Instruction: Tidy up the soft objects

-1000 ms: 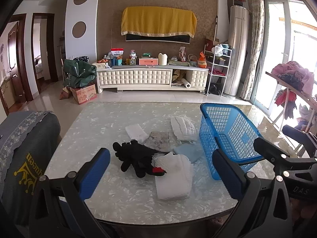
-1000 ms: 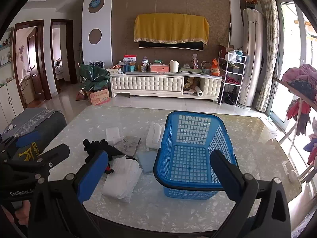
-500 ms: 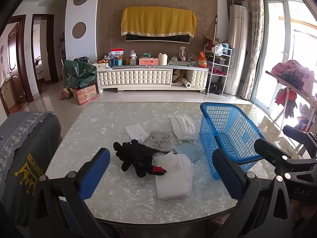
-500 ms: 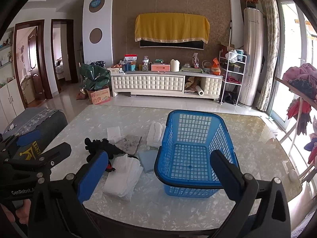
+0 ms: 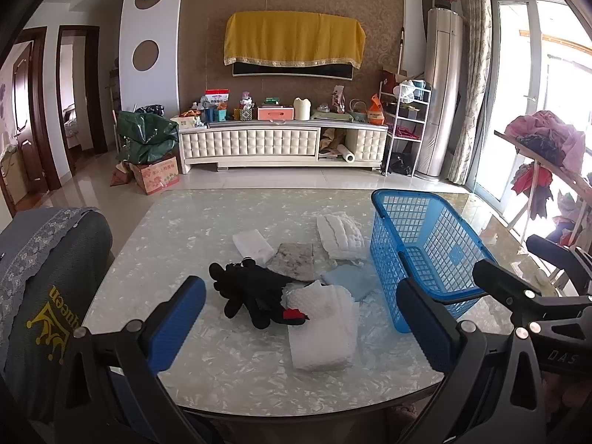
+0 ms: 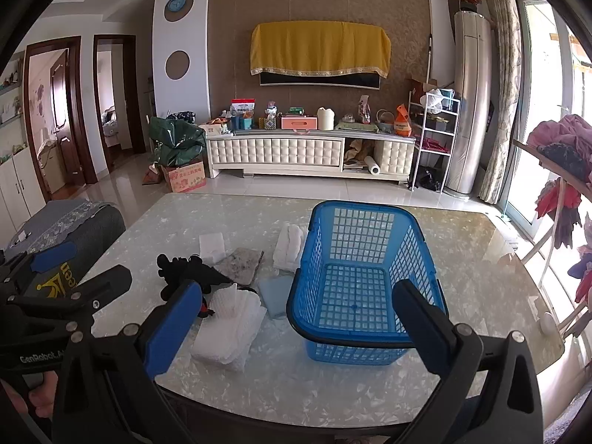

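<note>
The marbled table point(image 5: 155, 244) fills the lower half of both views, and on it, right of centre, the empty blue basket point(image 6: 364, 281) is seen, a stiff lattice that is judged light and liable to slide on the glossy top if pushed. Left of the basket the soft things are clustered at mid-frame: the folded white towel point(image 5: 322, 329) lies nearest the bottom edge, thick and limp, and is probably best pinched across a folded edge so the layers stay together. Touching its left side, the black plush toy point(image 5: 251, 290) is judged light and squashy, and is best taken around its body. Behind these, the quilted white cloth point(image 5: 342, 235), the grey patterned cloth point(image 5: 296, 264), the pale blue cloth point(image 5: 351, 279) and the small white cloth point(image 5: 253, 242) lie flat, thin and likely to drape. The left gripper point(image 5: 299, 327) and the right gripper point(image 6: 296, 327) are both held wide apart, empty, above the near table edge.
</note>
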The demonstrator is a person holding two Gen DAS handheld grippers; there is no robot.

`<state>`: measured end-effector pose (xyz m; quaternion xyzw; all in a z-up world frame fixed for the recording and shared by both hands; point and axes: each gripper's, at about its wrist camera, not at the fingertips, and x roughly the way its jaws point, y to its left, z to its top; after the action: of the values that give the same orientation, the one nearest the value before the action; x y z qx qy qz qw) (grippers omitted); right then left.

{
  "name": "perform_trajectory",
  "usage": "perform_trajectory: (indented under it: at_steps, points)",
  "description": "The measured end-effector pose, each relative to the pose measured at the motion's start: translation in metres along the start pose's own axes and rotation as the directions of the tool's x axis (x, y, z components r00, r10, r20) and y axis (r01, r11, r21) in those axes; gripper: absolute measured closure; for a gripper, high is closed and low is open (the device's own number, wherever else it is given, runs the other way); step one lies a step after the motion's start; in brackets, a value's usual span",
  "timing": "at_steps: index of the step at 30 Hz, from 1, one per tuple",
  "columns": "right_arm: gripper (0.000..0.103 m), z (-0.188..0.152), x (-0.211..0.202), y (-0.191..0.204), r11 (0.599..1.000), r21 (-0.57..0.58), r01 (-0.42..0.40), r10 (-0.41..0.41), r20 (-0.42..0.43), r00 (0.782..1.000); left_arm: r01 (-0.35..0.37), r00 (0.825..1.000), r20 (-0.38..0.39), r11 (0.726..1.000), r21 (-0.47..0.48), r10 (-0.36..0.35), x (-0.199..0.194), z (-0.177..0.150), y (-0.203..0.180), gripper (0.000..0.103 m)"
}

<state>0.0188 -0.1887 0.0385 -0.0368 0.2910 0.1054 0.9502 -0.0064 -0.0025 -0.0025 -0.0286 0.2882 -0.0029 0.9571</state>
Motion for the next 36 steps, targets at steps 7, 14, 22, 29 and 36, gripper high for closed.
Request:
perform_trajectory:
  at_steps: [7, 14, 22, 29, 36]
  points:
    - [0.0, -0.0001, -0.0005, -0.0001, 1.0, 0.003, -0.002, 0.002, -0.005, 1.0, 0.003, 1.0, -0.003, 1.0, 0.001, -0.003, -0.0012, -0.002, 0.0006, 0.001]
    - [0.0, -0.0009, -0.0008, -0.0007, 1.0, 0.005, -0.002, 0.002, -0.009, 1.0, 0.006, 1.0, -0.006, 1.0, 0.005, -0.006, -0.003, -0.0016, -0.0007, 0.001]
    - [0.0, -0.0011, -0.0019, -0.0008, 1.0, 0.006, 0.0, 0.001, -0.008, 1.0, 0.004, 1.0, -0.006, 1.0, 0.006, -0.004, -0.0031, -0.0006, -0.001, 0.001]
    - [0.0, -0.0011, -0.002, -0.0015, 1.0, 0.007, -0.005, 0.005, -0.008, 1.0, 0.005, 1.0, -0.005, 1.0, 0.002, -0.005, -0.0035, -0.0005, -0.0008, 0.001]
    - [0.0, -0.0011, -0.0014, -0.0032, 1.0, 0.009, -0.003, 0.003, -0.01, 1.0, 0.009, 1.0, -0.009, 1.0, 0.006, -0.009, -0.0021, 0.0011, -0.0034, 0.001]
